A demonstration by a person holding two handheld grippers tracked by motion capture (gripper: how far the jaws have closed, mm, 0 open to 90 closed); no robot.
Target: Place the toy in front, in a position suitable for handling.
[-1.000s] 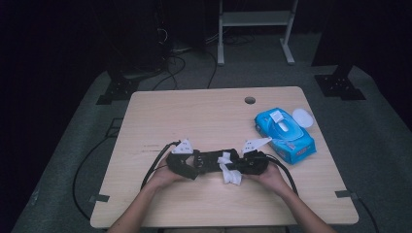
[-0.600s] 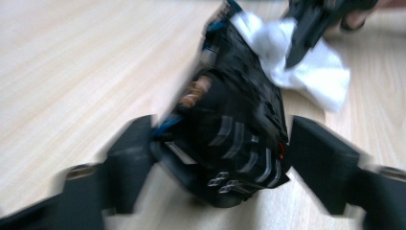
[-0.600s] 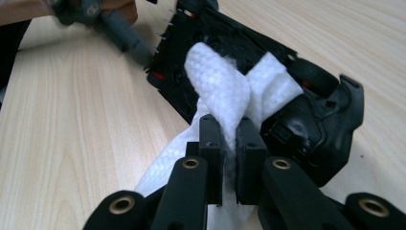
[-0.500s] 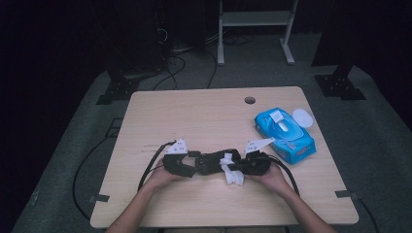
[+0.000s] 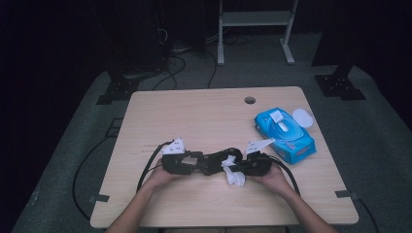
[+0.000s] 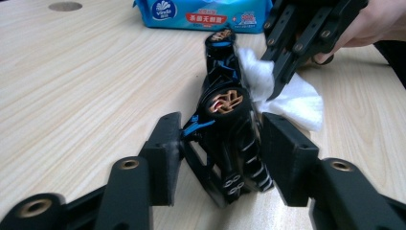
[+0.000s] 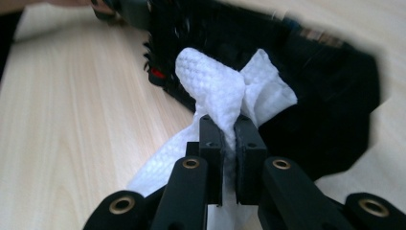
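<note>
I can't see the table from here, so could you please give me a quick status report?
Left gripper clamps black toy car on its side. Right gripper shut on white wet wipe, pressed against car. Blue wipe pack stands apart.

My worktop point(image 5: 194, 111): pale wood grain, round cable hole point(image 5: 249, 100) near the far edge. Blue wipes pack point(image 5: 284, 134) lies flat at far right, a white lid point(image 5: 302, 117) just beside it. White wipe point(image 5: 236, 178) trails on the surface near my edge.
</note>
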